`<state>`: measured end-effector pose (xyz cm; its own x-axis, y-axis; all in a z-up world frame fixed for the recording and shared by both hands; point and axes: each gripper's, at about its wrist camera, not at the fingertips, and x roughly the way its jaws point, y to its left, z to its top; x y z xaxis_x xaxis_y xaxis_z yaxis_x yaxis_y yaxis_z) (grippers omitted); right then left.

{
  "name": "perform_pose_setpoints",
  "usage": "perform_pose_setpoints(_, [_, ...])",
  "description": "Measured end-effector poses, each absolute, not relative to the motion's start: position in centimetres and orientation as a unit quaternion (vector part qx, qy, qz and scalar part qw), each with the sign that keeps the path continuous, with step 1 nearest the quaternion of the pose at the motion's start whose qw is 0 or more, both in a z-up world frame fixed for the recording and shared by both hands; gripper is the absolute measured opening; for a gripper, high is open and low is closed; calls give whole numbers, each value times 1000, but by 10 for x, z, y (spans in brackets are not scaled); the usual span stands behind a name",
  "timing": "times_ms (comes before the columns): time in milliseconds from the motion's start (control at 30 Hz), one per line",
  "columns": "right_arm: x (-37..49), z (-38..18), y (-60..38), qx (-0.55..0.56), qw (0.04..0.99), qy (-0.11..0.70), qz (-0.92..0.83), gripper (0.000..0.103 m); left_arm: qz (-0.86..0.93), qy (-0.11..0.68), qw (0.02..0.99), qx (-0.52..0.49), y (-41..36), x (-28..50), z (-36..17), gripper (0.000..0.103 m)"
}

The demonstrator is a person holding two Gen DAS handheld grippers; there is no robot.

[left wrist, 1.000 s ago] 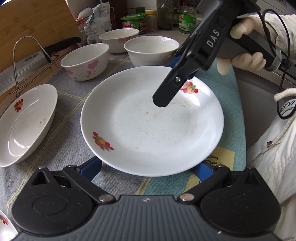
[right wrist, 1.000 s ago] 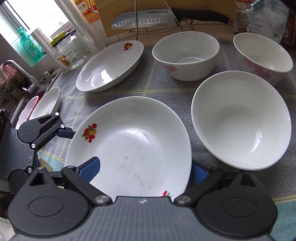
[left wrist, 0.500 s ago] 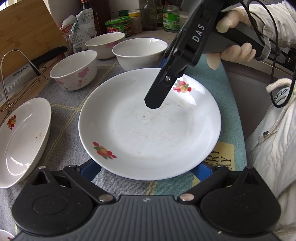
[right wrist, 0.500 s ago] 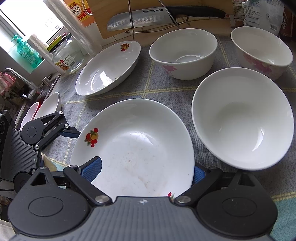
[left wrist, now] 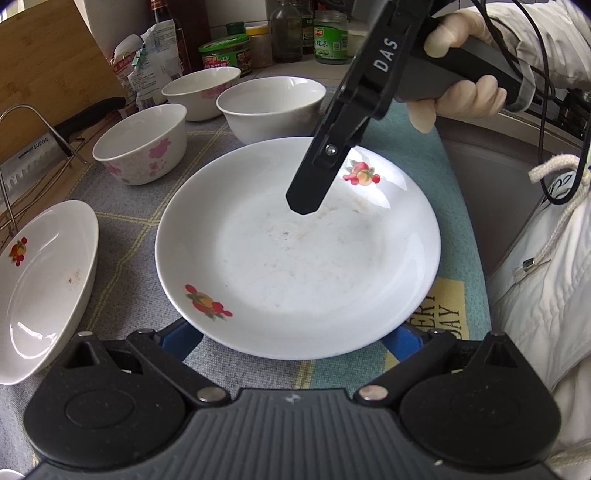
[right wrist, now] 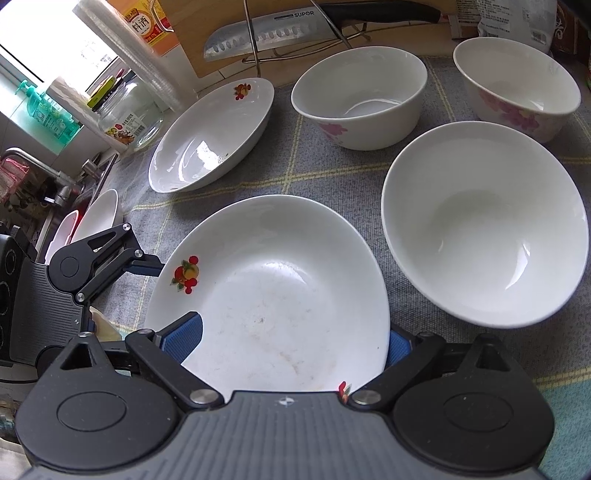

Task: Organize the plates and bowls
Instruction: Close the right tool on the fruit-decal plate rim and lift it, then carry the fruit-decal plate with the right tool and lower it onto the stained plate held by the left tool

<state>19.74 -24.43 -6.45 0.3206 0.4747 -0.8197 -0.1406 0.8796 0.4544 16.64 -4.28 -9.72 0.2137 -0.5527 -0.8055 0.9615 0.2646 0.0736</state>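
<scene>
two tongs flanking one plate

the left tongs [left wrist: 295, 336] and right tongs [right wrist: 291, 339] are both gaping wide around the fruit-printed plate [left wrist: 295, 251], which is sitting on the counter [left wrist: 122, 258]; a plain bowl [right wrist: 484, 225] is standing at its two o'clock.

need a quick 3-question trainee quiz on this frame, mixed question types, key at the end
1. Left wrist view: how many bowls stand on the far side of the big plate?
2. True or false: the knife lies inside a bowl.
3. What is printed on the plate's rim? A fruit; B blue stripes; C fish.

Key: 1 three; 2 false; 3 A.
</scene>
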Motion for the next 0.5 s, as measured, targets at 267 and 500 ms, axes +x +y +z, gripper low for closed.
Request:
perform_pose_setpoints(267, [194,-62,-239,150,796,555,189,100,-529,337,719,299,-38,162,-93,100])
perform_pose_setpoints(500, [190,-52,-229,140,801,550,191,100,-524,338,725,292,-29,157,-87,100])
